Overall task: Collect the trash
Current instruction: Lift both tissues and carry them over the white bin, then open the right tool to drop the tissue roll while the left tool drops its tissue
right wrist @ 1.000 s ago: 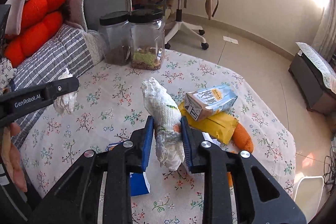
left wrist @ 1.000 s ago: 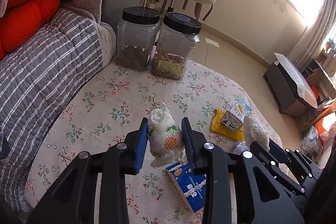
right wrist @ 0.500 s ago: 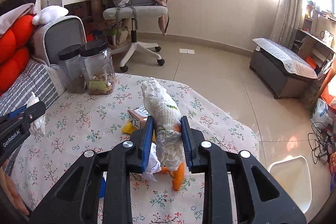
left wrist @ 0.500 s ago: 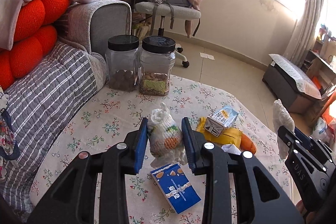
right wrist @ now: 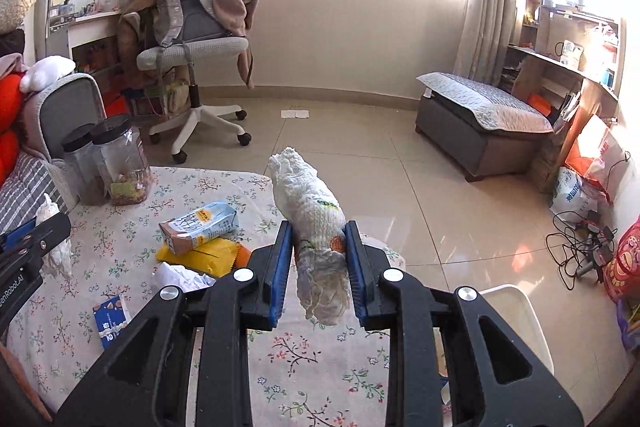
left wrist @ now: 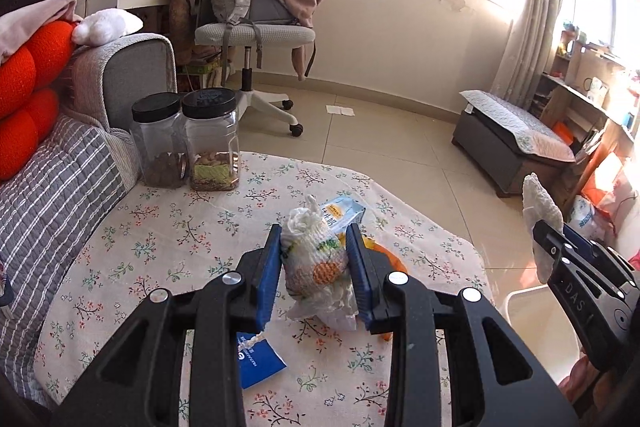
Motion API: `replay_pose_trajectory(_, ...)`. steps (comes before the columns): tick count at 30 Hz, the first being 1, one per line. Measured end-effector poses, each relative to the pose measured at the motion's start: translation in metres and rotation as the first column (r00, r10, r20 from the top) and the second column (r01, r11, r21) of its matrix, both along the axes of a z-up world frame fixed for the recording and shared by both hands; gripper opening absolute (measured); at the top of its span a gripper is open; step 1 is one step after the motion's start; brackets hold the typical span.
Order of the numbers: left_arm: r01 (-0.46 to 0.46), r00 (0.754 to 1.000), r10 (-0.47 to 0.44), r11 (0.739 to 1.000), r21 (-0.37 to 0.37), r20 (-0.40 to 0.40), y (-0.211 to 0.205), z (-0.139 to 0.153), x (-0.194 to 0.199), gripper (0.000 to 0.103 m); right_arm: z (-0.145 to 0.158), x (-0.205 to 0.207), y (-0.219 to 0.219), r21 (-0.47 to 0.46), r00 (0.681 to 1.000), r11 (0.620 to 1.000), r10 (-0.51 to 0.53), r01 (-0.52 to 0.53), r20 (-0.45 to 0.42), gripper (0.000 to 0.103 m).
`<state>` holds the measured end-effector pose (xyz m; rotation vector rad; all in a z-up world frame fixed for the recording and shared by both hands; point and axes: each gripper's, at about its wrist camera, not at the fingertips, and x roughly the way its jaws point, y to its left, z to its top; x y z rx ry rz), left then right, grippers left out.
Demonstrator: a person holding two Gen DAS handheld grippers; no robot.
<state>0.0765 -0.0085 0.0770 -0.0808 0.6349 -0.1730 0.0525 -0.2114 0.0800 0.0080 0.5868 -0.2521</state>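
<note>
My left gripper (left wrist: 314, 267) is shut on a crumpled white paper towel wad (left wrist: 316, 263) with green and orange print, held above the floral tablecloth (left wrist: 168, 239). My right gripper (right wrist: 318, 259) is shut on a second rolled paper towel (right wrist: 316, 227), lifted past the table's right edge. On the cloth lie a milk carton (right wrist: 200, 225), a yellow wrapper (right wrist: 208, 257), a crumpled white paper (right wrist: 184, 277), a blue packet (right wrist: 110, 319) and something orange (left wrist: 386, 253). A white bin (right wrist: 516, 311) stands on the floor at the lower right.
Two black-lidded jars (left wrist: 188, 143) stand at the table's far left, beside a striped sofa (left wrist: 52, 179) with red cushions. An office chair (right wrist: 192, 67) with a backpack, a grey bench (right wrist: 480, 131), cables (right wrist: 580, 243) and bags lie across the tiled floor.
Both grippers swung right and rose a little with their paper towels still held. The views turned from the table and sofa toward the open floor, and the white bin came into sight.
</note>
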Motion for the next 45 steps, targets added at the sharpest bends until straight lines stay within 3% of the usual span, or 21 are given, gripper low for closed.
replay_pose_trajectory(9, 0.099, 0.995, -0.099, 0.995, 0.012, 0.003, -0.055, 0.008, -0.013, 0.032, 0.0, -0.026, -0.067, -0.019, 0.991, 0.99, -0.137, 0.137, 0.0, 0.025)
replay_pose_trajectory(18, 0.2, 0.98, -0.2, 0.979, 0.034, -0.013, -0.115, 0.005, -0.021, 0.032, -0.012, -0.051, -0.138, -0.002, 0.959, 0.96, -0.28, 0.28, -0.037, 0.026)
replay_pose_trajectory(27, 0.318, 0.948, -0.316, 0.947, 0.051, -0.036, -0.187, 0.0, -0.029, 0.032, -0.042, -0.066, -0.193, 0.05, 0.918, 0.925, -0.366, 0.377, -0.15, 0.03)
replay_pose_trajectory(29, 0.346, 0.938, -0.344, 0.937, 0.05, -0.047, -0.205, -0.003, -0.031, 0.032, -0.046, -0.07, -0.202, 0.062, 0.907, 0.914, -0.388, 0.402, -0.164, 0.046)
replay_pose_trajectory(32, 0.385, 0.921, -0.382, 0.922, 0.036, -0.072, -0.23, -0.009, -0.031, 0.032, -0.048, -0.082, -0.219, 0.073, 0.883, 0.885, -0.446, 0.459, -0.143, 0.06)
replay_pose_trajectory(34, 0.408, 0.911, -0.405, 0.913, 0.026, -0.082, -0.245, -0.013, -0.031, 0.032, -0.049, -0.089, -0.232, 0.081, 0.868, 0.867, -0.479, 0.491, -0.134, 0.061)
replay_pose_trajectory(37, 0.446, 0.892, -0.443, 0.895, 0.017, -0.091, -0.269, -0.017, -0.032, 0.032, -0.051, -0.097, -0.244, 0.099, 0.845, 0.841, -0.518, 0.531, -0.131, 0.075)
replay_pose_trajectory(40, 0.478, 0.874, -0.475, 0.878, 0.007, -0.099, -0.29, -0.019, -0.033, 0.033, -0.048, -0.106, -0.253, 0.112, 0.816, 0.808, -0.568, 0.578, -0.108, 0.079)
replay_pose_trajectory(43, 0.499, 0.859, -0.498, 0.866, -0.018, -0.118, -0.308, -0.022, -0.032, 0.033, -0.043, -0.118, -0.262, 0.099, 0.76, 0.753, -0.647, 0.65, -0.062, 0.09)
replay_pose_trajectory(45, 0.513, 0.848, -0.513, 0.857, -0.034, -0.13, -0.318, -0.023, -0.031, 0.033, -0.04, -0.127, -0.27, 0.095, 0.722, 0.716, -0.691, 0.691, -0.044, 0.09)
